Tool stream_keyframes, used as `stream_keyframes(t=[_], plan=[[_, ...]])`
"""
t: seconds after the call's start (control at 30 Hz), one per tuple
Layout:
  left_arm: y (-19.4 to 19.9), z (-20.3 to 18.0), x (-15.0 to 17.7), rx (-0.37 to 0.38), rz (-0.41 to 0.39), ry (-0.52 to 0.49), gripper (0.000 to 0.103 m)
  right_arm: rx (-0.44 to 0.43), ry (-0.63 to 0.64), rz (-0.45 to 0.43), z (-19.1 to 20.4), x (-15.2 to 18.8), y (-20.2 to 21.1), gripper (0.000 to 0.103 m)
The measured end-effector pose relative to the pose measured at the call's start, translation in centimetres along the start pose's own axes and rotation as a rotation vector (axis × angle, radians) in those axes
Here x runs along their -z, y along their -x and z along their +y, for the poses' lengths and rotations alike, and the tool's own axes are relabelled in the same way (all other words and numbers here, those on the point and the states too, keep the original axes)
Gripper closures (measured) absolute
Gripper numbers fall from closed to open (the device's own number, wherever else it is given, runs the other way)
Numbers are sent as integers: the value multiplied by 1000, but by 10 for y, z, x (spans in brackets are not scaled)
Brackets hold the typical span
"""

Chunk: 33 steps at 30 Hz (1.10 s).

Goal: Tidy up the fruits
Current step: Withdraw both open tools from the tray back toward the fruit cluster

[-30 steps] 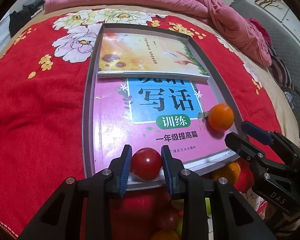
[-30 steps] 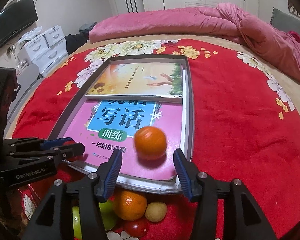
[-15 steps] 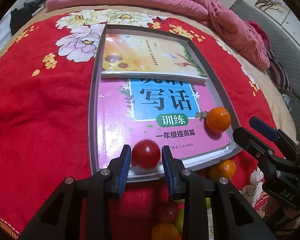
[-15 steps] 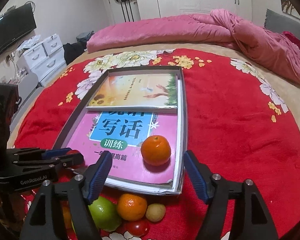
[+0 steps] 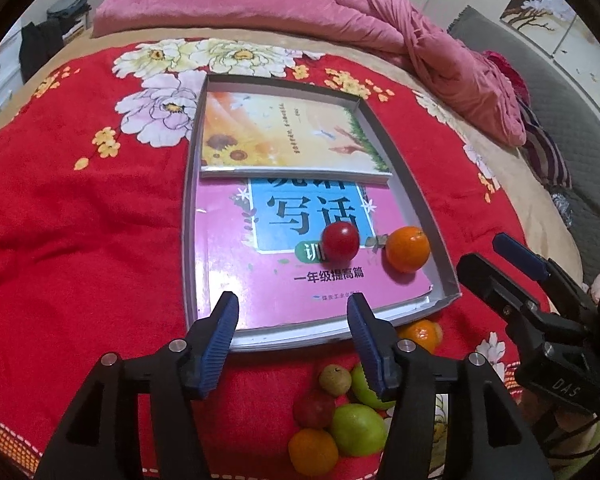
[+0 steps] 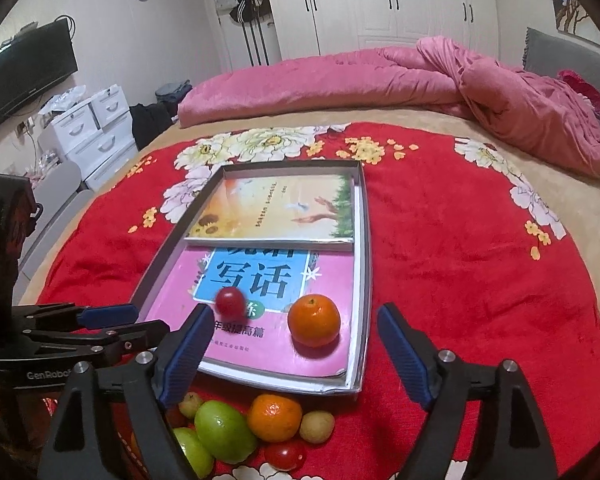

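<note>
A red tomato (image 5: 340,241) and an orange (image 5: 407,249) lie side by side on a pink book inside a shallow grey tray (image 5: 189,240) on the bed. They also show in the right wrist view, the tomato (image 6: 230,301) left of the orange (image 6: 314,320). My left gripper (image 5: 293,330) is open and empty, just short of the tray's near edge. My right gripper (image 6: 295,357) is open and empty over that same edge. A pile of loose fruit (image 6: 236,430) lies on the red blanket below both grippers, with green apples, oranges and small tomatoes.
A second book with sunflowers (image 5: 288,140) fills the tray's far half. A rolled pink duvet (image 6: 380,80) lies across the back of the bed. White drawers (image 6: 88,132) and a TV (image 6: 20,76) stand at the left.
My left gripper has opened and let go of the tomato, which now rests further in, next to the orange. Both grippers have drawn back from the tray, and the right has opened wider.
</note>
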<state>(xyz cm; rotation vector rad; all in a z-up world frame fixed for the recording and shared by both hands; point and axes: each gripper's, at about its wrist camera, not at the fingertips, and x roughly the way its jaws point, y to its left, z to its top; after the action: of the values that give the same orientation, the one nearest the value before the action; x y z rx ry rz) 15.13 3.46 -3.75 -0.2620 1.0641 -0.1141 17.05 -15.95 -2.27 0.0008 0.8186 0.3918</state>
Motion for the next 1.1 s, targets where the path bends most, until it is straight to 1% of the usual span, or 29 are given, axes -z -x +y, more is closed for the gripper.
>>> stream_keyframes(t=[0.23, 0.37, 0.53, 0.83, 1.1], plan=[[13, 1, 0, -6, -30, -1, 37, 3, -2, -30, 0, -2, 10, 15], [20, -1, -1, -6, -45, 0, 35, 5, -3, -48, 0, -3, 16, 12], [29, 0, 1, 3, -60, 15, 32, 3, 3, -66, 1, -5, 23, 11], [40, -5, 5, -14, -74, -1, 30, 2, 5, -91, 3, -6, 35, 7], [52, -6, 7, -10, -94, -8, 30, -4, 0, -110, 4, -7, 42, 4]])
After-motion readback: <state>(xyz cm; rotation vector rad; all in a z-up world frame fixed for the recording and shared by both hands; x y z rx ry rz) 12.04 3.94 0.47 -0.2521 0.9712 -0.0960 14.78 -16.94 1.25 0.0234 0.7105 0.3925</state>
